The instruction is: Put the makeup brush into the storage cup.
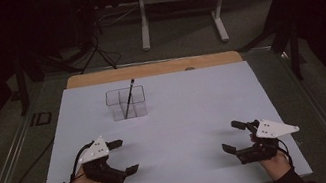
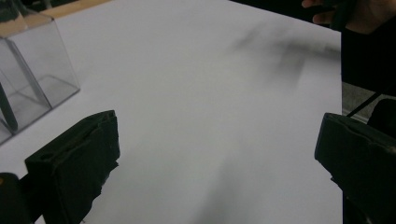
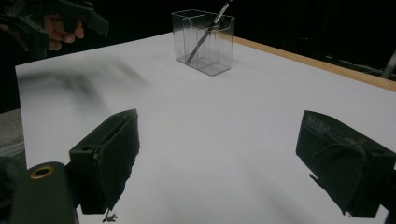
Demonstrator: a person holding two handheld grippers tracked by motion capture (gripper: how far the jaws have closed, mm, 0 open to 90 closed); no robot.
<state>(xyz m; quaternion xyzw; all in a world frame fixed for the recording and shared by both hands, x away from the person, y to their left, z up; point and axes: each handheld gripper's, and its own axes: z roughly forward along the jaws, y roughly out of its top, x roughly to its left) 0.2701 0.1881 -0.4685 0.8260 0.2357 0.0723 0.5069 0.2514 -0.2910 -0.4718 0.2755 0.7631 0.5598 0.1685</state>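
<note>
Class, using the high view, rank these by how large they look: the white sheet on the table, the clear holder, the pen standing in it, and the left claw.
1. White sheet, by far.
2. Clear holder and left claw: too alike to rank; the claw is nearer the camera.
3. Pen, the slimmest.

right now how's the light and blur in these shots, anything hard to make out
High view: dim, dark surround, only the white sheet bright; the clear holder is faint, the pen plain. Left gripper view: smeared dark shadow on the sheet near the other hand; holder cut off at the edge. Right gripper view: blurred shadow streaks at left, near jaws soft, holder and pen sharp.
</note>
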